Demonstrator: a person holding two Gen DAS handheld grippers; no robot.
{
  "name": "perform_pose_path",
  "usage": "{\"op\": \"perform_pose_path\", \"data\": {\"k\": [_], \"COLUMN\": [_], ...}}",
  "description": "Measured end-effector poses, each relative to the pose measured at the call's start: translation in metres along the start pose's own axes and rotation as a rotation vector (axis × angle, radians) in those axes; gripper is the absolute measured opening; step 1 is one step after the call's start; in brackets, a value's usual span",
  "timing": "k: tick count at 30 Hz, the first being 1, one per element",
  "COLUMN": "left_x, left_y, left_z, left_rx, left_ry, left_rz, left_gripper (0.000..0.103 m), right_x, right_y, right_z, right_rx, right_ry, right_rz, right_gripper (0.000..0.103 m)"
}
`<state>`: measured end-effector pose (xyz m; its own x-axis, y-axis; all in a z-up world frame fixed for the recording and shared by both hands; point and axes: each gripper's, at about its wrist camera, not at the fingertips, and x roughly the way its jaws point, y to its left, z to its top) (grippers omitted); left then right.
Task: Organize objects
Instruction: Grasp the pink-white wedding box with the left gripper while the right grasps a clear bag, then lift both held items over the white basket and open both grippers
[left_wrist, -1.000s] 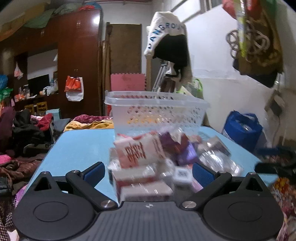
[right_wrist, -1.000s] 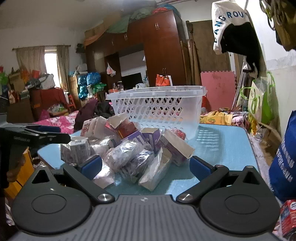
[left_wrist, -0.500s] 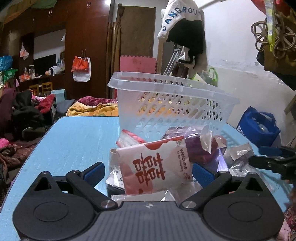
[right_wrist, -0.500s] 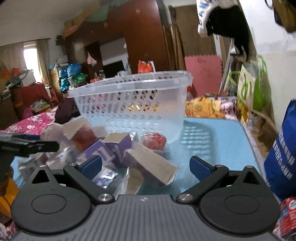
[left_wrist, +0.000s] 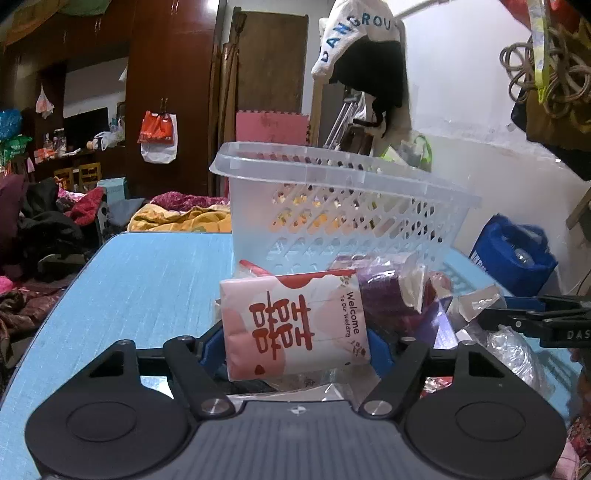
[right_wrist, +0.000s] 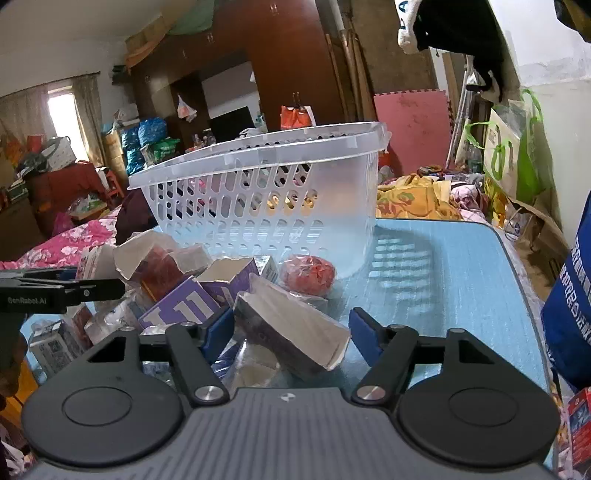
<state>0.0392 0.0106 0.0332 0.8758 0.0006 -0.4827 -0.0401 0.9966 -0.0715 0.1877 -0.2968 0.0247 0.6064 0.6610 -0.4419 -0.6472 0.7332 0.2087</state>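
walls: white | furniture: dark wood wardrobe (left_wrist: 166, 74), blue table (left_wrist: 147, 280) | window: curtained, daylit, far left (right_wrist: 62, 114) | pink foam mat (right_wrist: 410, 118) leaning by door | clothes heaped around

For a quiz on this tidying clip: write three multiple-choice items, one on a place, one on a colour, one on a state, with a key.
1. Where does the basket stand?
A. On the table, behind the pile of packets
B. On the floor
C. Upside down on the packets

2. What colour are the characters on the packet between the left gripper fingers?
A. Green
B. Red
C. Black

3. What lies inside the basket?
A. A heap of packets
B. A folded cloth
C. No packets can be seen through its walls

Key: 1 A, its base rests on the blue top beyond the pile. 2 B, red print on pink and white. 3 C, the slots show only the room behind.
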Motion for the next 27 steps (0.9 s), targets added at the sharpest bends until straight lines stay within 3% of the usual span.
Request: {"op": "perform_pose_path", "data": {"k": [10, 17, 22, 27], "left_x": [-0.019, -0.03, 0.016, 0.071], "left_y": [0.015, 0.012, -0.005, -0.005], "left_z": [0.023, 0.083, 0.144, 0.157], "left_rx": [-0.042, -0.058, -0.046, -0.05], "left_ry": [-0.086, -0.167, -0.144, -0.064], "left_rz": [-0.051, -0.096, -0.095, -0.061], "left_gripper": [0.077, 0.077, 0.077, 0.078], "right_x": [-0.031, -0.031, 0.019, 0.049], "right_y": [0.004, 0.043, 0.053, 0.044], "right_z": [0.04, 0.107, 0.144, 0.146], "right_rx": [-0.001, -0.134, -0.194, -0.189], "right_ry": [-0.139, -0.252, -0.217, -0.173], "right_rz": [-0.007, -0.031, -0.074, -0.108], "right_gripper": [0.07, 0.071, 0.071, 0.074]}}
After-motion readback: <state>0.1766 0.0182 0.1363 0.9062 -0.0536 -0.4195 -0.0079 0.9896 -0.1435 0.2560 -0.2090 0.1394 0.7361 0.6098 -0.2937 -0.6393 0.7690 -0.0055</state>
